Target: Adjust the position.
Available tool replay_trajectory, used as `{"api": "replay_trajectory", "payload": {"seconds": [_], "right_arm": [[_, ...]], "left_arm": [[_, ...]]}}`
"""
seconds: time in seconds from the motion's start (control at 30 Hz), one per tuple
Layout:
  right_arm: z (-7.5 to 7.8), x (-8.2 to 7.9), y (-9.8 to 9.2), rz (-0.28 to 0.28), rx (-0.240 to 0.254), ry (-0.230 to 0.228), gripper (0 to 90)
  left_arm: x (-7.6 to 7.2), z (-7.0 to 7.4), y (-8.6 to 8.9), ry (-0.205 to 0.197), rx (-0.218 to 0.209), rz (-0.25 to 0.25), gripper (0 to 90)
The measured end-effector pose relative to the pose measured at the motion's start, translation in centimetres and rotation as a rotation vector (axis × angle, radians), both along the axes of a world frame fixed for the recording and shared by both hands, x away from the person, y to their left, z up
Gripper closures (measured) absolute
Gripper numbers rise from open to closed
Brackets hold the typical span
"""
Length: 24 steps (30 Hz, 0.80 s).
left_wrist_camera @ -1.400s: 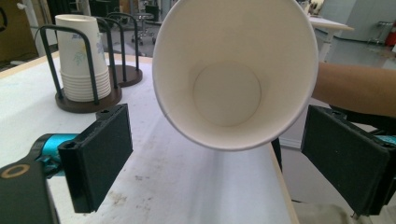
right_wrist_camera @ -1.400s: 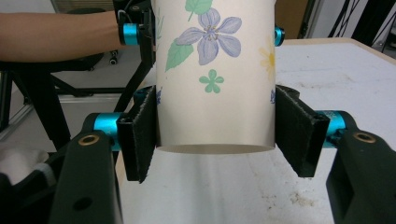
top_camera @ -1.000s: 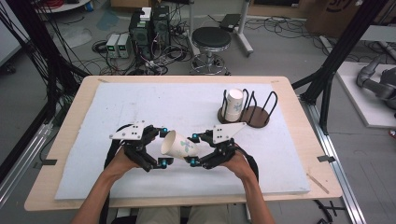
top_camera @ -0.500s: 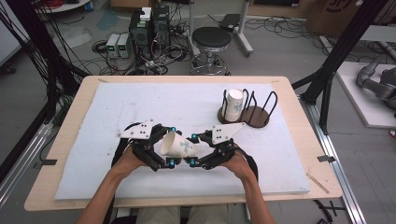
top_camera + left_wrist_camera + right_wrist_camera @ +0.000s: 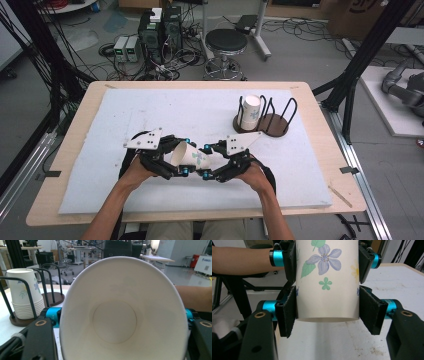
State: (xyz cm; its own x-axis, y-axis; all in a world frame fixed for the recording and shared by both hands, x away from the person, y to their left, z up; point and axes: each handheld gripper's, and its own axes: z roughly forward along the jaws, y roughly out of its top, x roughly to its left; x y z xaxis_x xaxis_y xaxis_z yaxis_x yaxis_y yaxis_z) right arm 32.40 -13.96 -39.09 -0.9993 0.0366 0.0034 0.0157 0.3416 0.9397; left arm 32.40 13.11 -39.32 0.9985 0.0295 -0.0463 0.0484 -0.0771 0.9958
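Note:
A white paper cup (image 5: 192, 157) with blue flower prints lies on its side, held in the air between both grippers near the table's front. My left gripper (image 5: 185, 157) has just been closing and now pinches the cup's wide mouth end; in the left gripper view the cup (image 5: 120, 315) has its rim squeezed into an oval between the jaws. My right gripper (image 5: 205, 161) is shut on the narrow base end, and its pads (image 5: 287, 312) press both sides of the cup (image 5: 327, 277). The left gripper's jaws grip the same cup farther up.
A wire cup holder on a round brown base (image 5: 274, 126) stands at the back right and carries a stack of paper cups (image 5: 248, 112). The white foam mat (image 5: 150, 105) covers the wooden table. Beyond the table are a stool (image 5: 226, 42) and electronics.
The left gripper moved right onto the cup's open end and closed on it. The right gripper stayed where it was, still holding the cup's base.

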Motion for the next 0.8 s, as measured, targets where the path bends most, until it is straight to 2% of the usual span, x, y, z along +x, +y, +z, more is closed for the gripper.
{"api": "replay_trajectory", "payload": {"seconds": [0.3,0.43,0.47,0.53,0.57,0.6,0.7,0.8], "right_arm": [[-0.01,-0.1,0.01,-0.004,-0.01,0.009,37.4],[-0.04,-0.06,0.07,-0.005,-0.017,-0.004,36.4],[-0.05,-0.11,0.09,-0.007,-0.023,0.002,35.2],[-0.06,-0.09,0.17,-0.019,-0.02,0.014,20.7],[-0.06,-0.01,0.25,-0.026,-0.018,0.045,18.2],[-0.06,0.03,0.23,-0.026,-0.013,0.059,18.2],[-0.03,0.06,0.24,-0.027,-0.008,0.047,18.1],[-0.01,0.0,0.19,-0.033,-0.014,0.054,18.1]], "left_arm": [[-0.02,0.0,0.08,-0.008,0.015,0.001,32.2],[-0.04,-0.03,0.03,-0.007,0.02,0.005,32.0],[-0.03,-0.04,0.03,-0.006,0.023,0.004,31.6],[-0.05,-0.05,0.05,-0.005,0.022,0.001,31.3],[-0.06,-0.05,0.07,-0.006,0.024,0.003,31.3],[-0.04,-0.04,0.11,-0.005,0.027,0.001,31.3],[-0.08,-0.03,0.21,-0.006,0.027,0.005,31.3],[-0.06,-0.01,0.33,-0.006,0.028,0.008,31.3]]}}
